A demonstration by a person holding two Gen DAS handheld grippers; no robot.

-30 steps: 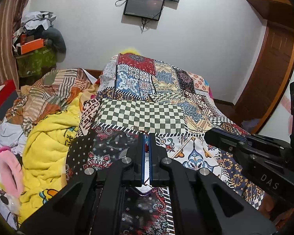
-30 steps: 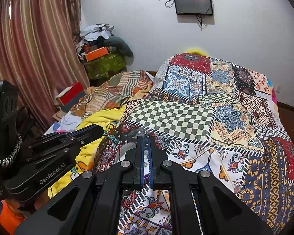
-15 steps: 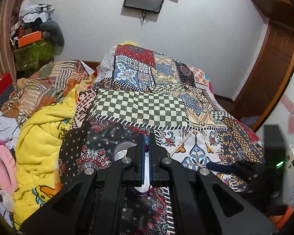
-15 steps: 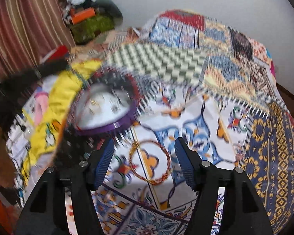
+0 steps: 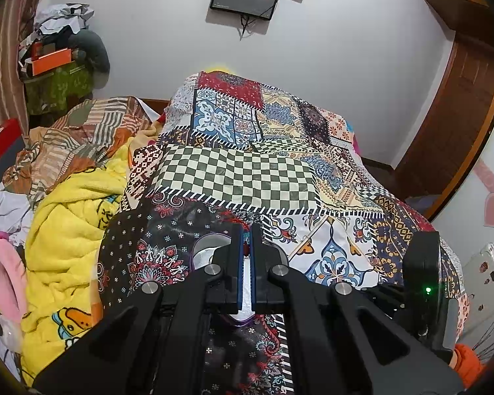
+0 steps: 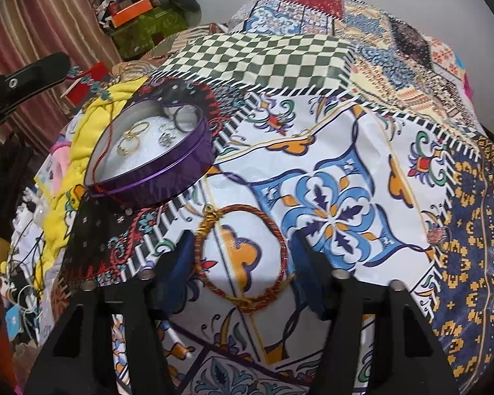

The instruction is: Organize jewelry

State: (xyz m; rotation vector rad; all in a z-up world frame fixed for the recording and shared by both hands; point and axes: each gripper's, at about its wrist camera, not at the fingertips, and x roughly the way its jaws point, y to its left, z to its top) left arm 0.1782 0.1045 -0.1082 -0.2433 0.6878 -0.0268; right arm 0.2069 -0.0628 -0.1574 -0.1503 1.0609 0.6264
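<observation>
A purple heart-shaped tin sits open on the patchwork bedspread, holding several gold rings and a silver piece on white padding. A thin red cord trails over its rim. A red and gold braided bracelet lies flat on the spread, right of the tin's point. My right gripper is open, its fingers on either side of the bracelet. My left gripper is shut above the tin, with something small and red pinched at its tips.
A small beaded piece lies on the spread to the right. A yellow blanket and piled clothes lie left of the bed. The left gripper's body shows at the upper left of the right wrist view.
My right gripper has opened and dropped down over the bracelet, away from the tin. My left gripper has stayed shut above the tin.
</observation>
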